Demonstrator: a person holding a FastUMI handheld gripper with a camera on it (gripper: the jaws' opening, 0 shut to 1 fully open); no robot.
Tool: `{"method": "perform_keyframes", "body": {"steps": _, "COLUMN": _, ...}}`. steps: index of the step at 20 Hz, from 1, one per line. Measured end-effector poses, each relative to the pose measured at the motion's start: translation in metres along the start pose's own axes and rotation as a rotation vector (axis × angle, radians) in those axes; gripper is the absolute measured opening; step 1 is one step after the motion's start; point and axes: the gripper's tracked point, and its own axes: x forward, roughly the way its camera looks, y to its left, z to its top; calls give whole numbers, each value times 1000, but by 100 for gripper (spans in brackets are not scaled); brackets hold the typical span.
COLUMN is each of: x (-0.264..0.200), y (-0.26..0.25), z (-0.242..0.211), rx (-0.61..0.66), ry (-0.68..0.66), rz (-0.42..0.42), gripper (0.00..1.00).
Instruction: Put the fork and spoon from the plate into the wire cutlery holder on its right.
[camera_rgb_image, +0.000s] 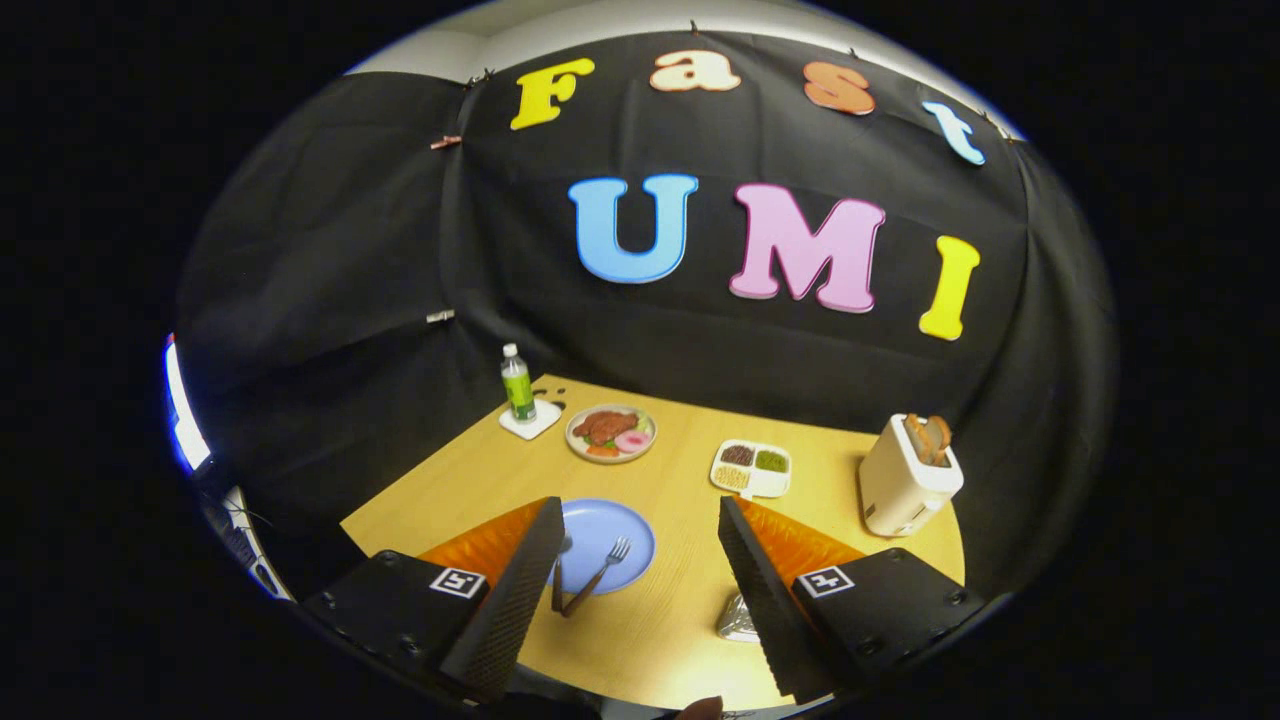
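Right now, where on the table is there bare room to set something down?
The widest bare patch lies between the blue plate and the wire cutlery holder, running up toward the divided tray. Another lies between tray and toaster. The far corner is crowded: bottle on a coaster, beside the food plate. The gripper hangs open above the fork.

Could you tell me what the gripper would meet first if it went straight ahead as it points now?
Probably the bare table between its open fingers; the gripper aims down between the blue plate and the wire cutlery holder. Depth is unclear.

Two plates (628, 525) (611, 433), one fork (597, 573), one bottle (517, 386), one toaster (906, 478), one divided tray (752, 468).
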Motion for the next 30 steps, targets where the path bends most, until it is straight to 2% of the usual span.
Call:
{"method": "perform_keyframes", "body": {"steps": 2, "x": 24, "y": 9, "z": -27, "rx": 33, "ry": 113, "rz": 25, "gripper": 93}}
{"method": "perform_keyframes", "body": {"steps": 6, "x": 73, "y": 22, "z": -78, "rx": 45, "ry": 281, "rz": 41, "gripper": 74}}
{"method": "perform_keyframes", "body": {"steps": 11, "x": 127, "y": 31, "z": -142, "rx": -31, "ry": 445, "rz": 27, "gripper": 74}}
{"method": "perform_keyframes", "body": {"steps": 13, "x": 145, "y": 32, "z": -162, "rx": -26, "ry": 492, "rz": 7, "gripper": 65}}
{"method": "perform_keyframes", "body": {"steps": 15, "x": 163, "y": 32, "z": -180, "rx": -16, "ry": 531, "rz": -6, "gripper": 65}}
{"method": "perform_keyframes", "body": {"steps": 18, "x": 174, "y": 33, "z": -193, "rx": 4, "ry": 593, "rz": -22, "gripper": 49}}
{"method": "perform_keyframes", "body": {"steps": 24, "x": 189, "y": 34, "z": -216, "rx": 32, "ry": 655, "rz": -63, "gripper": 49}}
{"method": "perform_keyframes", "body": {"steps": 25, "x": 191, "y": 32, "z": -221, "rx": 35, "ry": 672, "rz": -82, "gripper": 35}}
{"method": "perform_keyframes", "body": {"steps": 26, "x": 193, "y": 35, "z": -223, "rx": 45, "ry": 675, "rz": -79, "gripper": 26}}
{"method": "perform_keyframes", "body": {"steps": 29, "x": 194, "y": 35, "z": -222, "rx": 62, "ry": 689, "rz": -80, "gripper": 11}}
{"method": "perform_keyframes", "body": {"steps": 30, "x": 195, "y": 35, "z": -224, "rx": 71, "ry": 685, "rz": -76, "gripper": 9}}
